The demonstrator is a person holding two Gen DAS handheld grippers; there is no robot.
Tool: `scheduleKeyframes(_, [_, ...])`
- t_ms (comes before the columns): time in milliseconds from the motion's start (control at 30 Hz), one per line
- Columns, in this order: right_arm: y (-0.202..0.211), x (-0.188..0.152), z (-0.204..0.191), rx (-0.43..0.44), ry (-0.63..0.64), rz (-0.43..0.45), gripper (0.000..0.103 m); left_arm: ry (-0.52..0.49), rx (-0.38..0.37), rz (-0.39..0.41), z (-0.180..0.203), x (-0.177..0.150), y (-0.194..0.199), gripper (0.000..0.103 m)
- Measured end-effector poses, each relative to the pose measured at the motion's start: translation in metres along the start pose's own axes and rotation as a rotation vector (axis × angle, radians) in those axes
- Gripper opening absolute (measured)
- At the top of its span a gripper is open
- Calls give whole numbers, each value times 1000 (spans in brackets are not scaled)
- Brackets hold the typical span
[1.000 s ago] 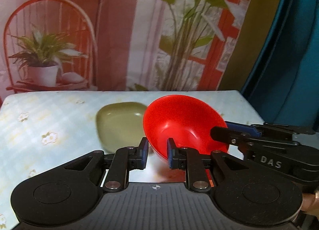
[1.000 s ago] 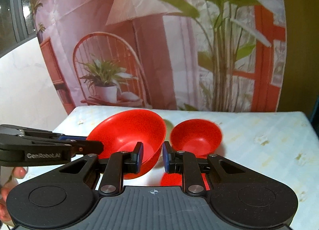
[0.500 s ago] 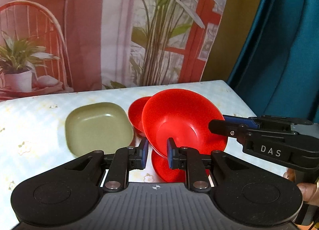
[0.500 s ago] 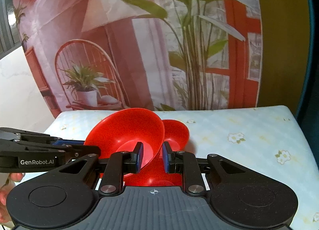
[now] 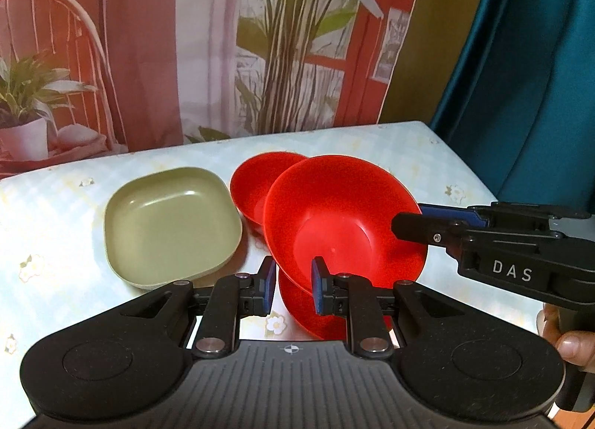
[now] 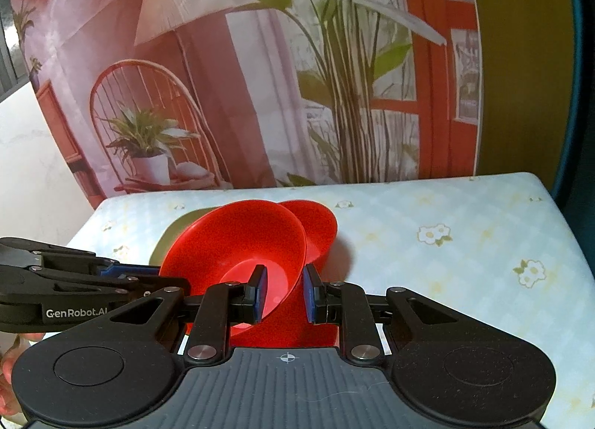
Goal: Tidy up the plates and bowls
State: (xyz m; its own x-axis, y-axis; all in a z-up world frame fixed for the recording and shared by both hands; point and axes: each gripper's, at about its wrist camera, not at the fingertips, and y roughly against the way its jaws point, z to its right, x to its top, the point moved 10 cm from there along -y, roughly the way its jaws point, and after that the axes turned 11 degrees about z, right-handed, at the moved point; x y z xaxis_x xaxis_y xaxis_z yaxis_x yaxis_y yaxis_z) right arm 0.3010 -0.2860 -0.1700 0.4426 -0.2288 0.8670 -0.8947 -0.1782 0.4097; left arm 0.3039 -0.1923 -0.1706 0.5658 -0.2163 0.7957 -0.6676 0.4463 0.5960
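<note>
Seemingly mid-stacking, both claws, left (image 5: pixel 293 285) and right (image 6: pixel 284 293), pinched the big bowl (image 5: pixel 342 220), needing lowering onto another bowl (image 5: pixel 297 311) at lower centre.

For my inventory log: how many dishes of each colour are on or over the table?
Red: 3 (large bowl held up, small bowl, low dish beneath)
Green: 1 (square plate)
Total: 4

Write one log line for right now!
left gripper, right gripper: shut on big red bowl | bowl: lifted, tilted | green plate: empty
</note>
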Motion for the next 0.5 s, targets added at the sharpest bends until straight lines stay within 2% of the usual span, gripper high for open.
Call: scheduleKeyframes(500, [-11, -30, 17, -16, -12, -68, 20, -14, -9, -65, 6, -20, -16, 22])
